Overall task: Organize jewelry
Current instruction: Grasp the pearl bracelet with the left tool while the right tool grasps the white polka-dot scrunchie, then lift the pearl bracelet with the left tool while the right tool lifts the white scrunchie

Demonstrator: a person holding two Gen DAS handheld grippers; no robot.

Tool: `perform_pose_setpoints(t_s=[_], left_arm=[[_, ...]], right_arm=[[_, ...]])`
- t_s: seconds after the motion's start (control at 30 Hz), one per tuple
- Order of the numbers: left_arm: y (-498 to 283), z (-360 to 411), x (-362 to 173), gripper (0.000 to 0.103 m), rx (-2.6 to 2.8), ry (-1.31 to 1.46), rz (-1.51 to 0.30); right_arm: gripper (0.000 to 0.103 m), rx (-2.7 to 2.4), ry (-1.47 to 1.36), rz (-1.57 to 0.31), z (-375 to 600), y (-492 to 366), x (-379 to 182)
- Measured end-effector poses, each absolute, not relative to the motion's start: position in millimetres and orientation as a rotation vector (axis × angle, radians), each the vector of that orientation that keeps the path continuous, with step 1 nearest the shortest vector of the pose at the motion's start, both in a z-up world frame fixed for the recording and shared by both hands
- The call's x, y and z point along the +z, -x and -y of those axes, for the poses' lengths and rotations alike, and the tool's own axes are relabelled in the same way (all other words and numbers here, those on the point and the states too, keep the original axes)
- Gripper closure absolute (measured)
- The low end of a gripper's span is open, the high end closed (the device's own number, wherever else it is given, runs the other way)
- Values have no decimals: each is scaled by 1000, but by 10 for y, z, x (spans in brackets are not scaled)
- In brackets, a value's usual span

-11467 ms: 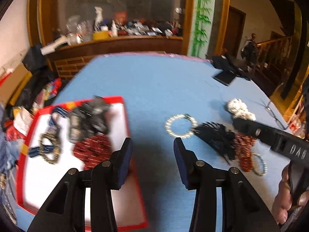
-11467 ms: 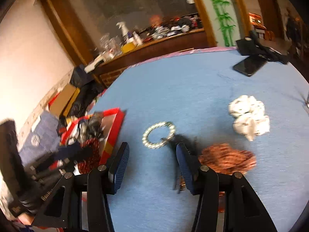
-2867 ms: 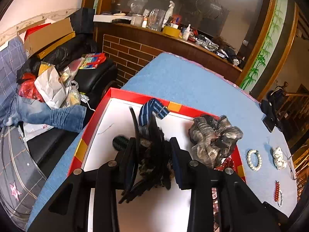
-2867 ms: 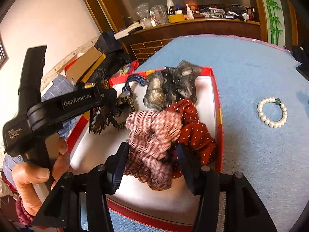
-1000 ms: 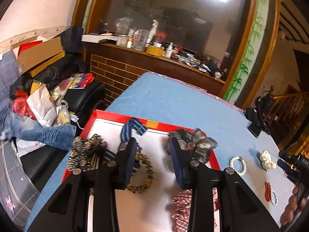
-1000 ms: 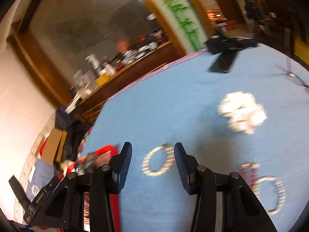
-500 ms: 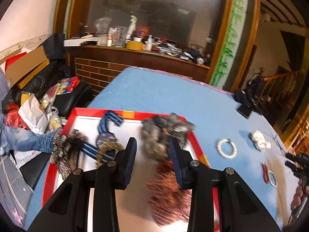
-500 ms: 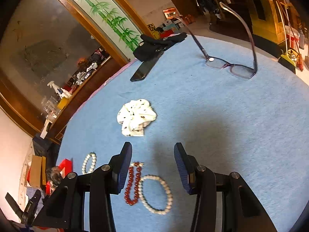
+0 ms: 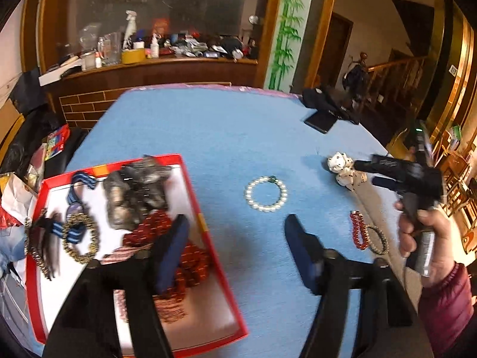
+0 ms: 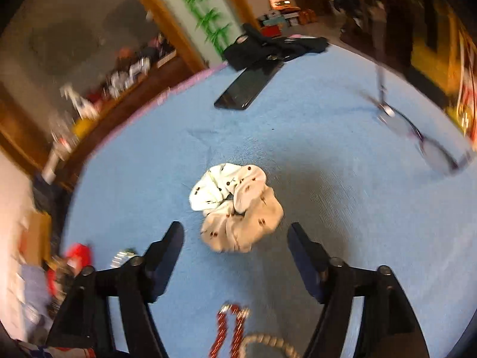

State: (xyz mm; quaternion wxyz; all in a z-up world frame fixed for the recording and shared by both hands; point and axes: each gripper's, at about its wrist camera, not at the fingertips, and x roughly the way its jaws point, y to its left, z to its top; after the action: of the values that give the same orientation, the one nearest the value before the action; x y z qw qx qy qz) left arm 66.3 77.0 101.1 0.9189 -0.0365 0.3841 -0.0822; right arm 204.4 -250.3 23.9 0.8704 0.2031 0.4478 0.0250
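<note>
Only left view, red tray (image 9: 205, 226), right view, glasses (image 10: 417, 137)

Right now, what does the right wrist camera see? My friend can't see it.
The open right gripper hovers over a white spotted scrunchie on a blue table. A red bead bracelet and a pale one lie nearer the camera; a black phone and glasses lie farther away.

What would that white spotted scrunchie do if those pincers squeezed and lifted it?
The white scrunchie looks like bunched, puffy fabric, so it would probably squash rather than resist. It likely weighs little and droops when lifted. Lying flat on the blue tablecloth, ahead of the open right gripper, it seems unlikely to roll.
</note>
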Motion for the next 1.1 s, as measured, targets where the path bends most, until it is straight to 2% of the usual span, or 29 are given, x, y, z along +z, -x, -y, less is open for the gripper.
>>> perform_pose_setpoints(t_s=[0.2, 0.27, 0.33, 0.4, 0.43, 0.47, 0.6, 0.63, 0.67, 0.77, 0.83, 0.9, 0.93, 0.97, 1.1], left_arm=[[-1025, -478, 882, 34, -146, 83, -880], [-1142, -376, 817, 25, -140, 87, -911], [-1284, -270, 736, 22, -120, 94, -939], [-1429, -157, 637, 22, -115, 101, -977], [-1516, -82, 575, 22, -107, 95, -997], [-1571, -29, 531, 22, -101, 81, -1006], [-1690, 258, 389, 22, -67, -45, -986], [-1706, 303, 362, 25, -54, -73, -981], [-1724, 344, 339, 37, -51, -98, -978], [-1804, 430, 225, 55, -43, -142, -999], [-1871, 443, 123, 63, -43, -138, -1033], [-1860, 452, 118, 67, -49, -128, -991], [-1852, 459, 108, 76, -61, -128, -989], [-1848, 477, 106, 94, -86, -115, -991], [-1716, 490, 93, 94, -84, -113, -975]], right_arm=[[25, 58, -255, -963, 2284, -2254, 52], [25, 83, -213, -942, 2219, -2270, 41], [38, 101, -170, -948, 2172, -2295, -8], [70, 79, -105, -936, 2113, -2293, -34], [74, 72, -75, -934, 2089, -2282, -30], [84, 75, -66, -930, 2096, -2268, -17], [84, 95, -240, -935, 2362, -2255, 44], [84, 94, -280, -933, 2433, -2250, 59], [84, 91, -318, -932, 2504, -2233, 70], [84, 82, -366, -921, 2603, -2200, 112], [83, 74, -372, -902, 2625, -2181, 159], [83, 75, -377, -883, 2633, -2148, 211], [83, 78, -382, -870, 2638, -2125, 246], [83, 80, -385, -859, 2636, -2119, 274], [83, 90, -383, -833, 2605, -2102, 346]])
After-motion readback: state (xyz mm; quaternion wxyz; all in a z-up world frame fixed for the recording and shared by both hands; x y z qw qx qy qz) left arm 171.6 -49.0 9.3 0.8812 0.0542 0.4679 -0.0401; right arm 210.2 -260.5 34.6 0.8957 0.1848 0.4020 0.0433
